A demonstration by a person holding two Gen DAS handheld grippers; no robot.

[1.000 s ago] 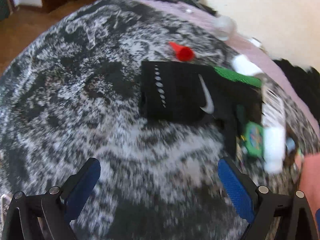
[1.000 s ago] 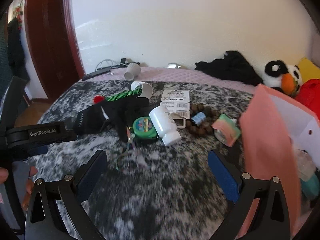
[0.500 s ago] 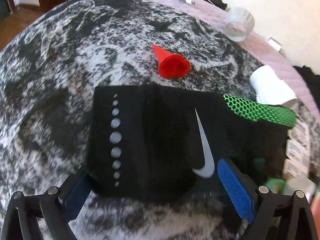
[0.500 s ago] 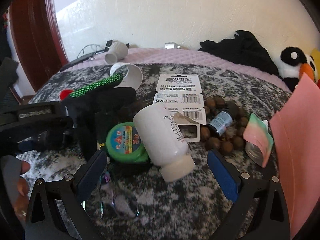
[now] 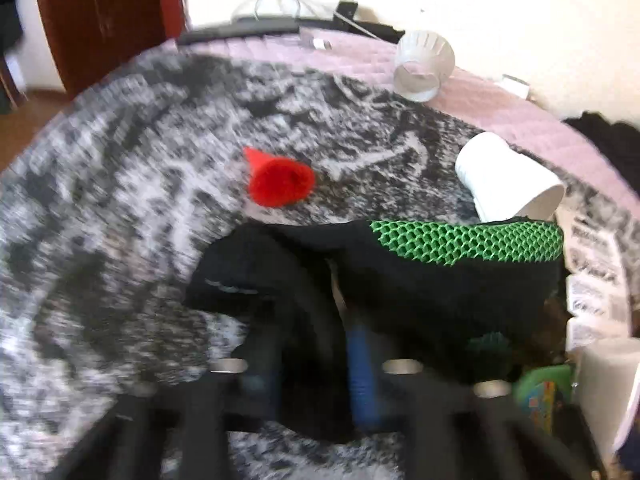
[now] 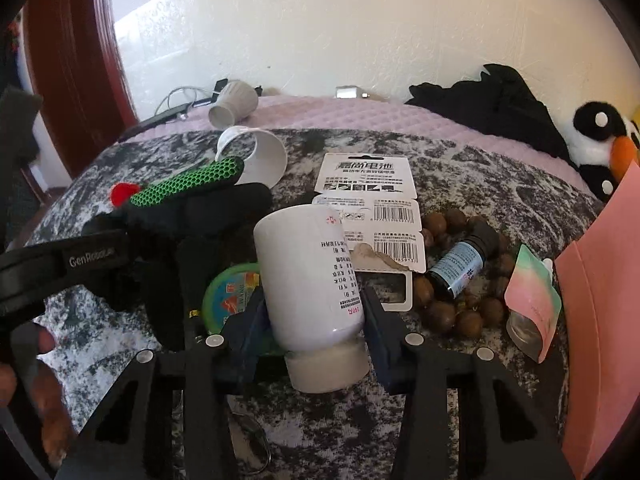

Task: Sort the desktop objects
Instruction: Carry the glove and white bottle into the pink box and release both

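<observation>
On the mottled bed cover [image 6: 500, 184], a dark vial [image 6: 460, 264] is shown only in the right view; the white bottle [image 6: 308, 272], cap toward the lens, is clamped by the right tongs [image 6: 316, 336], just closed; the black glove [image 5: 420, 280] is pinched by the left tongs [image 5: 312, 364].

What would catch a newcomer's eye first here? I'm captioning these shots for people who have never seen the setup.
Front and centre, the right tongs have just closed on a white bottle lying amid clutter on the mottled grey cover. To its left, the left tongs are pinched shut on a black glove with a bright green mesh strip. A small red cone glows just beyond the glove.
</observation>
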